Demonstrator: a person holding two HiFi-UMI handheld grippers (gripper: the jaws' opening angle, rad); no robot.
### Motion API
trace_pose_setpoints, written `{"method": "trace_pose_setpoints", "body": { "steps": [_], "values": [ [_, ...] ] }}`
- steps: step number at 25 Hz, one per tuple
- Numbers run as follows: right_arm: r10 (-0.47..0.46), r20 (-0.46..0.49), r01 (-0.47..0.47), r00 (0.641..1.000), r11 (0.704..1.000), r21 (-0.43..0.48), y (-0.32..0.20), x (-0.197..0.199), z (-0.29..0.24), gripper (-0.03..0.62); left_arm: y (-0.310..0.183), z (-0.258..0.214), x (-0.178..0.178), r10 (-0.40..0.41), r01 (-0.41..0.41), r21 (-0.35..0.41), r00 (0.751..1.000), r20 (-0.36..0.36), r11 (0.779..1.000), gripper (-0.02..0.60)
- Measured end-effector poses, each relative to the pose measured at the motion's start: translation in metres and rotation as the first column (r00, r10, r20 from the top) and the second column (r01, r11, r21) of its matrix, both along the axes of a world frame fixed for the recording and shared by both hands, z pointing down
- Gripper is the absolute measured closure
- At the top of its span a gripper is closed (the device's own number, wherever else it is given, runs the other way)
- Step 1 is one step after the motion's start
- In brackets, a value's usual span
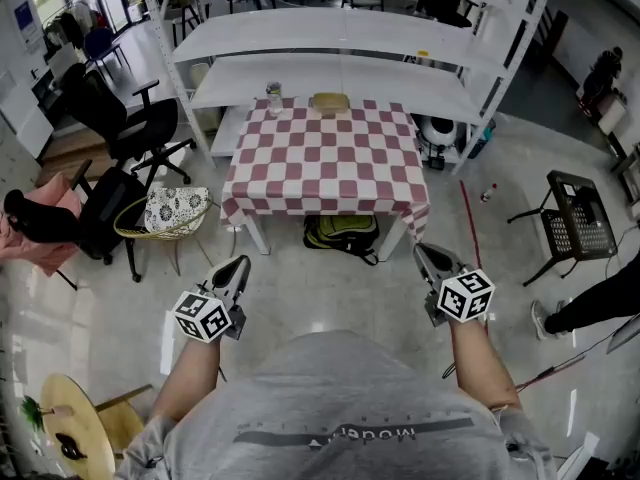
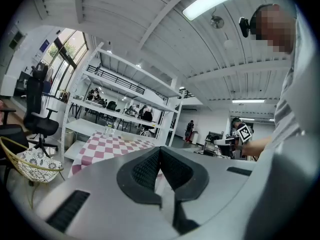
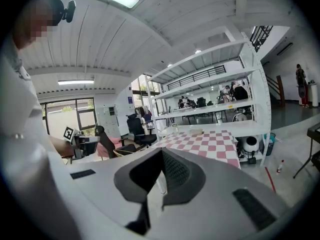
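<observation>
A person, seen from above, stood on a pale floor (image 1: pixel 330 308) with a tool in each hand at waist height. The left tool (image 1: pixel 238 264) had its jaws pressed together with nothing between them. The right tool (image 1: pixel 423 252) was the same, closed and empty. Both pointed forward, well apart from each other.

Ahead of both tools stood a worktop (image 1: pixel 325 173) under a red-and-white checked cloth, its near edge a little beyond the tips. At its far edge, well ahead of the left tool, was a glass jar (image 1: pixel 274 97). To the right of the jar, and apart from it, lay a shallow tan dish (image 1: pixel 330 103). Neither tool touched anything.

By my reading this was a ready posture, before any reach. Getting to the jar or dish would call for a step forward, opened jaws and a long reach across the cloth.

Under the worktop, ahead and between the tools, lay a green backpack (image 1: pixel 342 234), right where feet would go. Left of the left tool sat a wicker chair (image 1: pixel 165 218) with a patterned cushion, and beyond it a black office chair (image 1: pixel 125 118). White shelves (image 1: pixel 330 33) rose behind the worktop. Well to the right of the right tool stood a black stand (image 1: pixel 580 218).
</observation>
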State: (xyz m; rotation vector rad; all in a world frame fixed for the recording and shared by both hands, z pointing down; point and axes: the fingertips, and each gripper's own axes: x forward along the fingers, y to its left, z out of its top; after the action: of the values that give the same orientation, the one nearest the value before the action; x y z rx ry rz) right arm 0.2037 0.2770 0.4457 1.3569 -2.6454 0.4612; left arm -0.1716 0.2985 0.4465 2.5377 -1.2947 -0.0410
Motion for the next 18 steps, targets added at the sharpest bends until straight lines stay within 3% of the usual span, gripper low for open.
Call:
{"method": "trace_pose_setpoints", "body": {
  "steps": [6,18],
  "values": [
    [0.012,0.045,-0.011,0.999,1.0,-0.014,-0.007,0.015,-0.001,0.569,-0.001,-0.007,0.016,-0.016,0.016,0.011,1.0,0.005,1.0,0.569],
    [-0.113,0.005,0.113,0.994,0.994,-0.009,0.001,0.054,-0.008,0.569,0.021,-0.005,0.088,-0.079,0.08,0.005,0.997,-0.021,0.997,0.569]
  ]
}}
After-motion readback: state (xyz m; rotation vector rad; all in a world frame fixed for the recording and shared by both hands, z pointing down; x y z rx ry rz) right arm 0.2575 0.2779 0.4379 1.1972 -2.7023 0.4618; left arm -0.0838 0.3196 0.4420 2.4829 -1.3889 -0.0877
